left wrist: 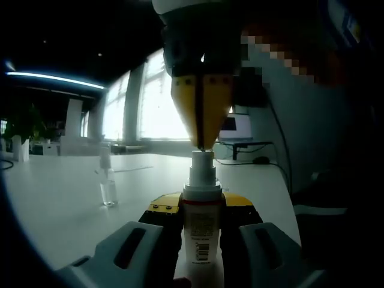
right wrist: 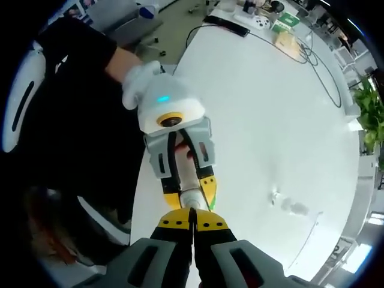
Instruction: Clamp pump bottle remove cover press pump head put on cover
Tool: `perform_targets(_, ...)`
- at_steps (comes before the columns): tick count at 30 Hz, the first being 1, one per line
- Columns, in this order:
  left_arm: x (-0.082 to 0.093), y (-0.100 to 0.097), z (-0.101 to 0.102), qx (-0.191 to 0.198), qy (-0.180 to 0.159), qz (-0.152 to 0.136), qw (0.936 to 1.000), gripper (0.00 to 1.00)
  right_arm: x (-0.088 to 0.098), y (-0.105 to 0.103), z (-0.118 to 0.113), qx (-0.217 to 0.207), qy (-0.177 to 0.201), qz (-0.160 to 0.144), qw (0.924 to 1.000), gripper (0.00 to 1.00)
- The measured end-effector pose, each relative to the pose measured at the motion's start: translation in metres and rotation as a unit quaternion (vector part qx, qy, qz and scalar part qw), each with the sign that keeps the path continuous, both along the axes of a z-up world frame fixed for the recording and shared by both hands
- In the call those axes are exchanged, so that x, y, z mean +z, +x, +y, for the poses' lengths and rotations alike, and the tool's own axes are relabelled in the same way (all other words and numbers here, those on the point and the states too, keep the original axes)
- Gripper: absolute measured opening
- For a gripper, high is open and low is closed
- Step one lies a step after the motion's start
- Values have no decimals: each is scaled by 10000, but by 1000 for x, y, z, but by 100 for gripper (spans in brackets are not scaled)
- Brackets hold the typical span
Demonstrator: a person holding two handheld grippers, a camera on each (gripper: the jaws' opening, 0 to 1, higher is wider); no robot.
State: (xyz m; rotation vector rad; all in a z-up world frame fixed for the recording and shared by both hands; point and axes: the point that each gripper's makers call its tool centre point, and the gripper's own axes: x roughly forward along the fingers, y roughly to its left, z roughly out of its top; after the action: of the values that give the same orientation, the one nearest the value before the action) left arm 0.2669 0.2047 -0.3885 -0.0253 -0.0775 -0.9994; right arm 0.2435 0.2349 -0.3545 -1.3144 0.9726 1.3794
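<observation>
My left tongs (left wrist: 203, 231) hold the pump bottle (left wrist: 200, 234) upright, the two grey jaws closed against its white labelled body from either side, yellow pads tight at its shoulder. The bottle's neck and pump head (left wrist: 202, 161) rise above the jaws. In the left gripper view my right tongs (left wrist: 203, 144) come down from above, their yellow jaws pressed together with no gap between them, and the tips sit right on top of the pump head.

In the right gripper view I look down along my right tongs (right wrist: 192, 223): the jaws are closed flat against each other with nothing between them, tips touching the bottle's white top (right wrist: 191, 198). Beyond it the left tongs (right wrist: 183, 180) grip the bottle, held by a white-gloved hand (right wrist: 139, 84) with a dark sleeve behind it.

The bottle is held over the near edge of the white tabletop (right wrist: 270, 108). The clear cover (left wrist: 107, 183) stands apart on the tabletop, well to the left of the bottle in the left gripper view; in the right gripper view it appears as a small transparent shape (right wrist: 276, 197) out on the white surface. A green plant (right wrist: 371, 114) stands at the far side of the tabletop.
</observation>
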Motion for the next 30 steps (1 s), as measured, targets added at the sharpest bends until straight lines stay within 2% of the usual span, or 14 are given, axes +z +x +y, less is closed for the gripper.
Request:
perform_targets(7, 0, 1, 1, 3, -4, 15, 10000, 14, -1, -2, 1, 155, -9, -15, 9999, 0)
perform_targets(16, 0, 1, 1, 4, -1, 5, 10000, 14, -1, -2, 1, 130, 14, -75, 9999, 0)
perform_targets(22, 0, 1, 1, -9, -4, 6, 10000, 14, 1, -2, 0, 114, 207, -94, 9997, 0)
perform_targets(24, 0, 0, 1, -10, 1, -3, 10000, 14, 1, -3, 0, 323, 309, -98, 9990, 0)
perform_targets(27, 0, 0, 0, -5, -6, 13, 10000, 14, 3, -3, 2, 240, 442, -40, 9987, 0)
perform_targets(28, 0, 0, 0, -1, -1, 4, 10000, 14, 3, -3, 2, 242, 467, -50, 9986, 6)
perform_targets(30, 0, 0, 1, -1, -6, 13, 10000, 14, 4, -3, 2, 270, 529, -56, 9982, 8)
